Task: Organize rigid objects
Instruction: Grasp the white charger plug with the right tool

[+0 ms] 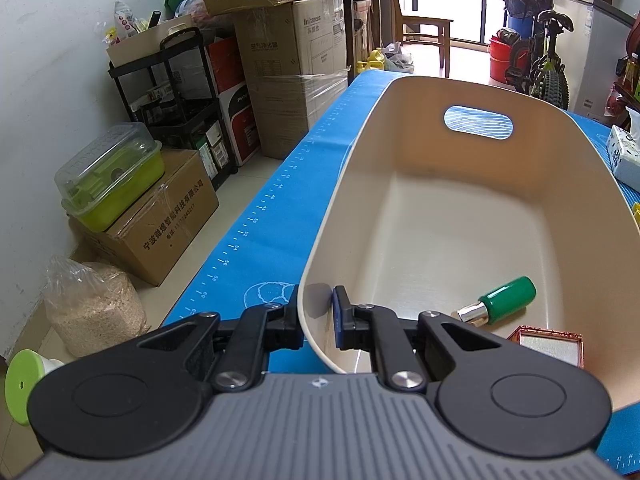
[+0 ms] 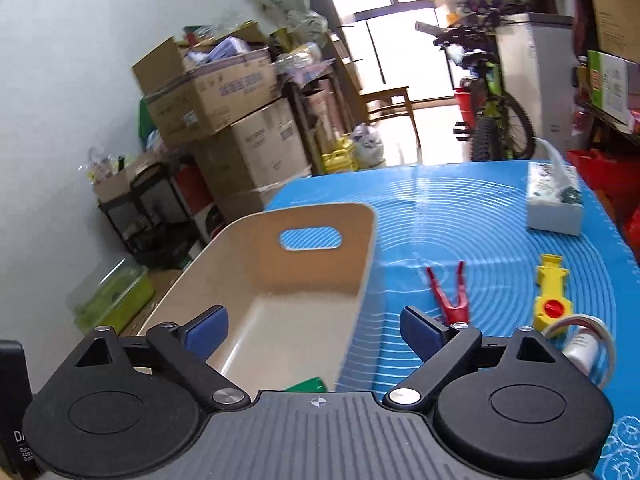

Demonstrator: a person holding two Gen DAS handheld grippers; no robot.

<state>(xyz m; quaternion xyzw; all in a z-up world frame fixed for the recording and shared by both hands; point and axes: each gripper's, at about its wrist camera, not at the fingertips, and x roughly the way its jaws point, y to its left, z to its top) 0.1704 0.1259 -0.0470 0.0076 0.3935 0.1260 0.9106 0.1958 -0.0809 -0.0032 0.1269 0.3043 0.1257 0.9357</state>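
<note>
A cream plastic basket [image 1: 352,168] with a slot handle stands on the blue mat. My left gripper [image 1: 316,312] is shut on its near rim, one finger outside the wall and one inside. A green bottle with a silver neck [image 1: 500,300] and a small copper-framed box [image 1: 550,346] lie on the basket floor. In the right wrist view my right gripper [image 2: 314,330] stands open above the basket's [image 2: 320,216] near right corner, nothing between its fingers. A green edge [image 2: 308,384] of the bottle peeks out just below. A red clip [image 2: 450,296], a yellow tool with a red knob [image 2: 552,300] and a white item with a clear loop [image 2: 586,348] lie on the mat.
A tissue pack [image 2: 554,200] sits at the mat's [image 2: 480,208] far right. Left of the table stand stacked cardboard boxes [image 1: 288,64], a black cart [image 1: 176,92], a green lidded container [image 1: 112,184] and a bag of grain [image 1: 92,308]. A bicycle [image 2: 496,112] stands beyond.
</note>
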